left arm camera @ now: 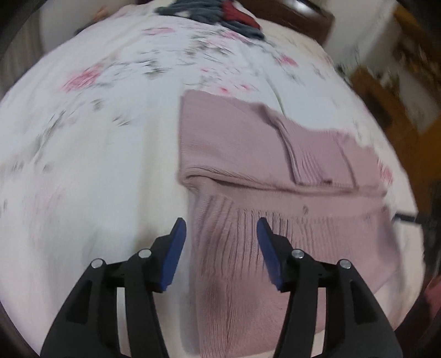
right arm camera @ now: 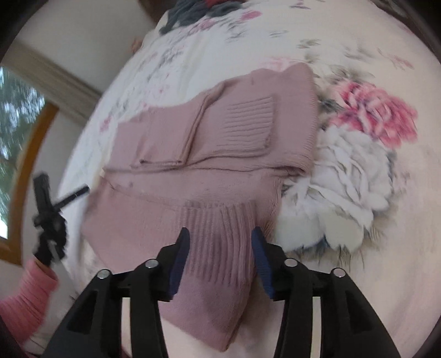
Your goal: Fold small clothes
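Both grippers, left & right, hang w/ jaws apart, empty, above pink knit sweater mid-frame on floral bedsheet.

Bare floral bedspread left of pink sweater, dark clothes pile far off

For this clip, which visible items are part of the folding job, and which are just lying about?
Part of the job:
- pink knit sweater, partly folded
- left gripper, open
- right gripper, open

Lying about:
- grey and red clothes at the far edge
- floral bedsheet underneath
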A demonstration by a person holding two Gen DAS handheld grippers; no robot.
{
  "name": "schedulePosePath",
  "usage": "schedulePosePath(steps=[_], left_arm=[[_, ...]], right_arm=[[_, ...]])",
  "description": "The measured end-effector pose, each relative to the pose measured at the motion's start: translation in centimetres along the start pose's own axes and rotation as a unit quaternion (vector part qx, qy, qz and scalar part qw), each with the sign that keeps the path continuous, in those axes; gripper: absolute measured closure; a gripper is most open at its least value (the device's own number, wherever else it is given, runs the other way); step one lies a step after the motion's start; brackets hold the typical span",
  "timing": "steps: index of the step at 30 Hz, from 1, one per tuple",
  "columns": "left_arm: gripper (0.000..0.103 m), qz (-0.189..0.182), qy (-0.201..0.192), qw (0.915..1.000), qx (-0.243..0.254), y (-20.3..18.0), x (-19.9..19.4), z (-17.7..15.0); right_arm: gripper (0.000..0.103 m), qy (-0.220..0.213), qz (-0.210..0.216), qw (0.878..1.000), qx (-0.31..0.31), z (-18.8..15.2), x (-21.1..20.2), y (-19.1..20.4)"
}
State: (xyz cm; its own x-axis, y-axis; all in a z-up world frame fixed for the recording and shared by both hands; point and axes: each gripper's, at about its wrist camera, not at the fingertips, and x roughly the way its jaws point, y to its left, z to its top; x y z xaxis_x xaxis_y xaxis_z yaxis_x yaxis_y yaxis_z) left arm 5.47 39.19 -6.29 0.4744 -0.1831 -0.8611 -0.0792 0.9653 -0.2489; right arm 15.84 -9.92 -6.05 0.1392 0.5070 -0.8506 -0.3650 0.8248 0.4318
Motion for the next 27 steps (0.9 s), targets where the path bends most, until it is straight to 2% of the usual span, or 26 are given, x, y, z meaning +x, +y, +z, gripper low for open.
schedulePosePath(steps=[6,8,9,10,12,18,24,27], left_arm=[[0.045,0.039,0.033,0.9958,0.077,-1.2,3.0,0.0],[0.046,0.037,0.034,0.9952,0.083,-1.3,3.4,0.1],[0.052,0.04,0.034,0.995,0.085,-1.4,3.6,0.2],[0.07,0.05,0.033,0.9941,0.09,-1.6,3.9,0.2],[0.086,0.06,0.034,0.993,0.096,-1.8,4.0,0.2],[0.091,0.052,0.004,0.9938,0.098,-2.4,2.2,-0.4],[0.09,0.062,0.014,0.9942,0.086,-2.2,3.0,-0.1],[0.091,0.067,-0.016,0.9915,0.11,-4.0,1.4,-0.3]], right_arm=[[0.05,0.022,-0.021,0.999,-0.022,0.1,2.2,0.3],[0.05,0.023,-0.017,0.999,-0.018,-0.1,2.5,0.3],[0.05,0.023,-0.016,0.999,-0.016,-0.1,2.6,0.2],[0.05,0.023,-0.016,1.0,-0.015,-0.2,2.7,0.2],[0.05,0.021,-0.014,1.0,-0.014,-0.3,2.6,0.1],[0.05,0.014,-0.016,1.0,-0.018,-0.9,1.7,-0.1],[0.05,0.015,-0.032,0.999,-0.028,-1.3,1.5,-0.2],[0.05,0.018,-0.036,0.999,-0.033,-1.2,1.9,-0.1]])
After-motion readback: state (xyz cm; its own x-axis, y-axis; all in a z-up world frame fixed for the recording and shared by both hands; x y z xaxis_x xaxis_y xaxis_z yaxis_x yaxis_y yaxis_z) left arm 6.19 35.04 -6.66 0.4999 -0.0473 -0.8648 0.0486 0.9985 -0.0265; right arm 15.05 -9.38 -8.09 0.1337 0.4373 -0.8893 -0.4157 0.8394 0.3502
